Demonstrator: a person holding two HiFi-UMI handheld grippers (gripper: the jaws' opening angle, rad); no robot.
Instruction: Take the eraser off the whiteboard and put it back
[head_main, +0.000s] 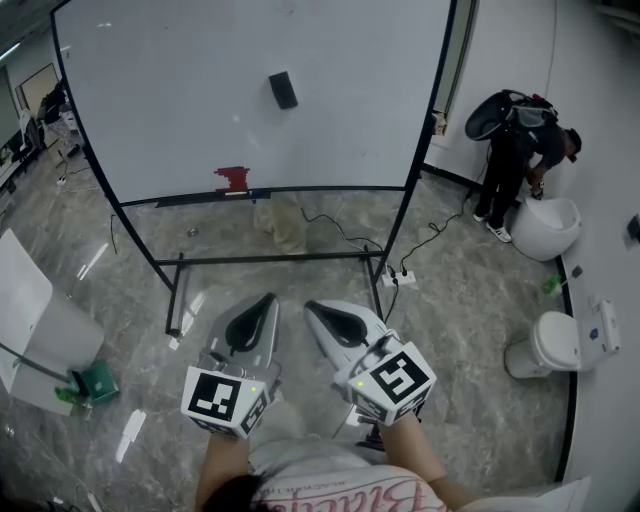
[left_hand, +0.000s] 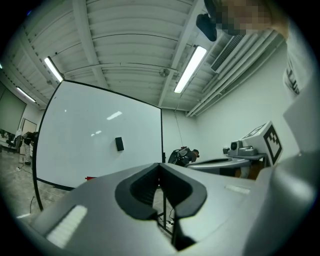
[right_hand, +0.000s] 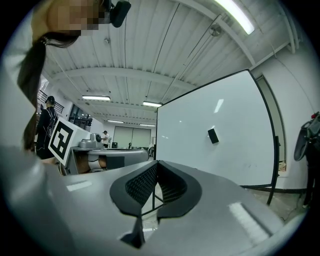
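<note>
Well ahead of both jaws, eraser (head_main: 283, 89) sits on whiteboard (head_main: 180, 100), untouched. L gripper (head_main: 267, 299) & R gripper (head_main: 311, 307): jaws together, empty. Whole task left, I'd say.

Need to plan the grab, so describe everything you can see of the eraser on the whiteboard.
The eraser is a small, dark, nearly black rectangular block with a plain visible face; it is too far off to tell its material. It sits flat against the whiteboard, at about mid-height and a little right of the middle, its long side running roughly up and down. Only the board touches it.
</note>
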